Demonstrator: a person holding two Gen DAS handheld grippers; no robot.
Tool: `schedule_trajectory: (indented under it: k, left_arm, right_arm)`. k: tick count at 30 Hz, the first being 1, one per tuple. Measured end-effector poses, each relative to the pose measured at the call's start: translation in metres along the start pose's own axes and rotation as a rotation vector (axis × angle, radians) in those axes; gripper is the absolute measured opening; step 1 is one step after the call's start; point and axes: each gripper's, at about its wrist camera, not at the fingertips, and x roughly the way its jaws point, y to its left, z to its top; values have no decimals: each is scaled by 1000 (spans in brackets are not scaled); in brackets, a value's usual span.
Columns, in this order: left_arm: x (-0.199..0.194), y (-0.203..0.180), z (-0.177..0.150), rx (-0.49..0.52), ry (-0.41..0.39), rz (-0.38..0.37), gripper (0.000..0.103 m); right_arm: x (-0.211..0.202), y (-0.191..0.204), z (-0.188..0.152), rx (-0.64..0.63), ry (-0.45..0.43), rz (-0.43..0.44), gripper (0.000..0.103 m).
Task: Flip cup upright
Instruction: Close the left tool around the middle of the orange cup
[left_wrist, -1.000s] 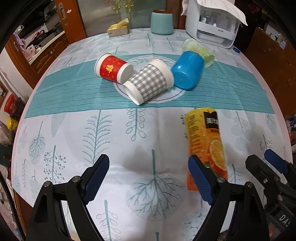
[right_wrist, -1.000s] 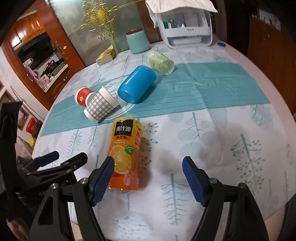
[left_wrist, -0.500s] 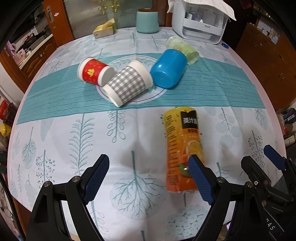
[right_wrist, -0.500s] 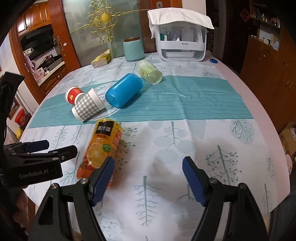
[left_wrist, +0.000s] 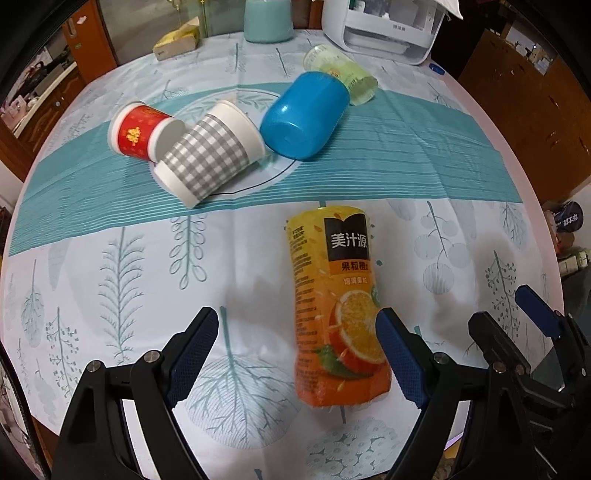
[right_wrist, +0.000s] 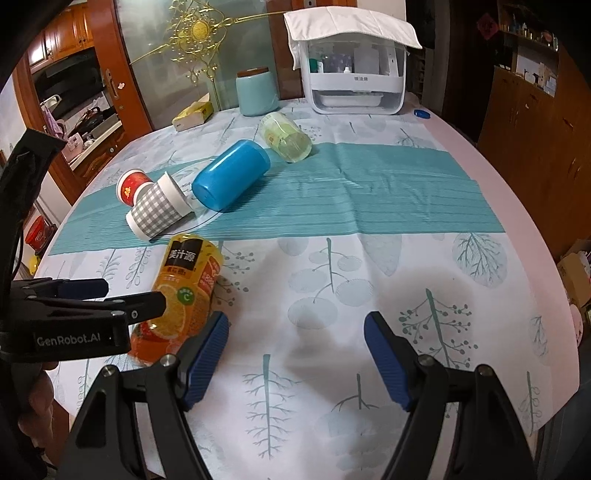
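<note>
Several cups lie on their sides on the round table. An orange juice cup (left_wrist: 340, 306) (right_wrist: 183, 291) lies nearest. Behind it lie a grey checked paper cup (left_wrist: 208, 155) (right_wrist: 157, 212), a red paper cup (left_wrist: 138, 133) (right_wrist: 131, 184), a blue plastic cup (left_wrist: 304, 114) (right_wrist: 229, 175) and a pale green cup (left_wrist: 341, 72) (right_wrist: 286, 136). My left gripper (left_wrist: 297, 349) is open, its right finger beside the orange cup. My right gripper (right_wrist: 295, 356) is open and empty, right of the orange cup.
A white appliance (right_wrist: 354, 74), a teal jar (right_wrist: 256, 92) and a yellow box (right_wrist: 194, 116) stand at the far edge. A blue bottle cap (right_wrist: 421, 113) lies at the back right. The tablecloth (right_wrist: 406, 206) has a teal band.
Both grippers have moved: the left view has closed in on the cups and orange cup, the right view has pulled back and up. Both stay open.
</note>
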Motion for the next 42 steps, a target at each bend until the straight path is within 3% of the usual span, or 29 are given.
schedule_trajectory:
  k: [10, 42]
  left_arm:
    - [24, -4, 16, -7, 68, -52, 86]
    - [80, -25, 45, 28, 198, -80, 86]
  right_arm:
    - [12, -7, 1, 15, 29, 16, 76]
    - [25, -12, 2, 48, 83, 68, 76]
